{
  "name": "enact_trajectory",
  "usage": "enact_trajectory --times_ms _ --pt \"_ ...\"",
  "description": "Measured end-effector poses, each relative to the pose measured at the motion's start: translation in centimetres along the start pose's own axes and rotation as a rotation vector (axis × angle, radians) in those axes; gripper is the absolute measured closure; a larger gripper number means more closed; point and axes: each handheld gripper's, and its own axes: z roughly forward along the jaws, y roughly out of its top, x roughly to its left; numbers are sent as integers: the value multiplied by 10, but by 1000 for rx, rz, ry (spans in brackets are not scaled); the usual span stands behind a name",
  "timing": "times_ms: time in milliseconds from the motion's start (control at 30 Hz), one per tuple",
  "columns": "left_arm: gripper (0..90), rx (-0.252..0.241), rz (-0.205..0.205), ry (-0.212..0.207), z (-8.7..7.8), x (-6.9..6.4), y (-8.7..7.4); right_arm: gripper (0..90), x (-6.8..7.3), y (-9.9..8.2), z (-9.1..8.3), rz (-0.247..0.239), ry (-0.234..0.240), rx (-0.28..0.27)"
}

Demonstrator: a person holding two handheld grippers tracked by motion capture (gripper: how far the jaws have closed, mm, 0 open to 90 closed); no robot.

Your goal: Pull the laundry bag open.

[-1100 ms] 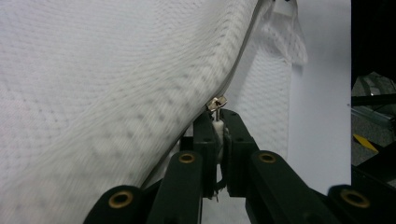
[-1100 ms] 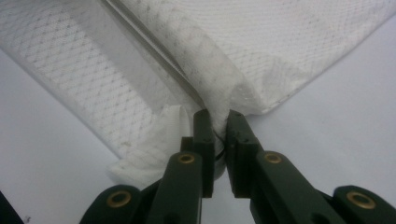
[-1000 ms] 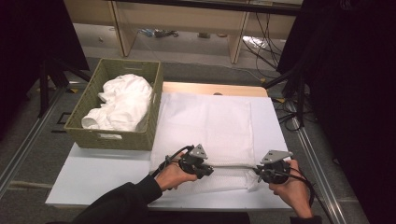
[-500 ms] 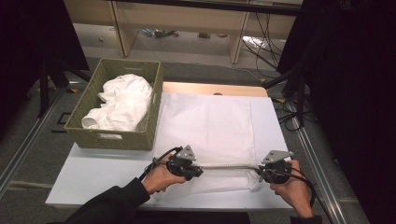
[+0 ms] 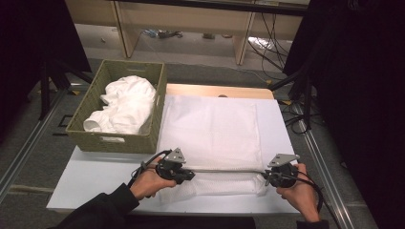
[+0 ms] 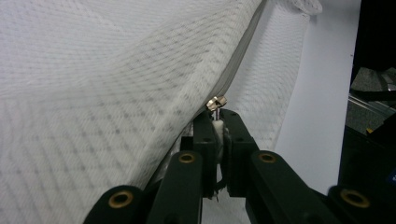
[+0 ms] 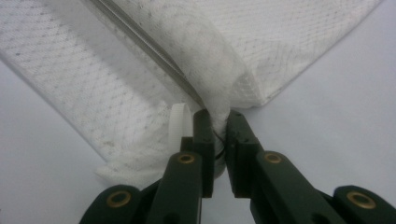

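A white mesh zip bag [image 5: 210, 129] lies flat on the white table [image 5: 95, 181], with its zipper [image 5: 224, 170] running along the near side. My left gripper [image 5: 188, 175] sits at the zipper's left end, shut on the small metal zipper pull [image 6: 217, 102], with mesh [image 6: 93, 93] draped over its left side. At the bag's near right corner, my right gripper [image 5: 266, 177] is shut on a bunched fold of the mesh [image 7: 212, 88] beside the zipper line [image 7: 140, 42]. The zipper is stretched straight between the two grippers.
A woven olive basket [image 5: 86, 138] holding crumpled white cloth [image 5: 126, 102] stands at the table's left rear, close to the bag's left edge. A wooden board edge [image 5: 215, 90] shows behind the bag. Cables and shelving lie on the floor beyond.
My left gripper has slid leftward along the bag's near edge with the zipper pull in it. The right gripper has stayed in place on the corner.
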Motion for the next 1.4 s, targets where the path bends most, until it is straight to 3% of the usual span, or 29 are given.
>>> enact_trajectory --times_ms 100,167,233,267,300,333,367,400,433,467,500,600,667,833,900,1067,1100,1133,1167,1200,1367,1400 --pt "856 2 -6 10 -4 0 -3 847 0 -1 0 0 -3 1" --pt "856 9 18 -3 -6 3 -4 847 0 0 0 8 4 8" --pt "856 -2 -15 -7 -6 2 -6 847 0 -1 2 12 0 -6" --pt "856 12 17 4 -7 4 -6 847 -1 -2 1 3 -1 4" --pt "856 5 -7 7 -8 2 -8 847 -2 -1 1 -4 -4 5" --pt "856 12 1 3 -8 3 -8 847 -3 -2 1 3 -11 10" --pt "856 6 -20 0 -8 2 -10 847 -5 -2 1 -16 -6 12" --pt "856 10 -11 -5 -10 3 -10 847 -4 -3 1 12 -17 19" --pt "856 12 -8 3 -11 3 -11 847 -6 -3 2 -12 -15 19" --pt "856 7 -22 -5 -11 3 -12 847 -7 -4 1 2 -20 24" --pt "856 13 0 -1 -12 5 -14 847 -8 -5 2 2 -18 23" --pt "856 26 -30 8 -15 5 -19 847 -8 -6 2 12 -19 23" --pt "855 31 -22 5 -17 9 -21 847 -9 -5 1 8 -18 28" --pt "855 32 -48 23 -24 14 -27 847 -12 -7 3 11 -35 30" --pt "856 31 -47 33 -27 17 -29 847 -12 -8 2 37 -32 46" --pt "855 38 -77 46 -36 21 -39 847 -15 -10 2 18 -32 49" --pt "855 38 -63 54 -37 22 -40 847 -16 -10 3 19 -31 48" --pt "856 38 -84 50 -39 21 -41 847 -16 -10 3 25 -36 47" --pt "856 41 -67 56 -41 22 -41 847 -18 -10 4 -6 -37 39" --pt "855 30 -91 58 -43 21 -43 847 -17 -10 4 3 -39 44" --pt "855 24 -89 62 -54 23 -50 847 -17 -11 4 21 -41 48" --pt "855 19 -109 70 -55 23 -51 848 -17 -11 4 17 -46 51"
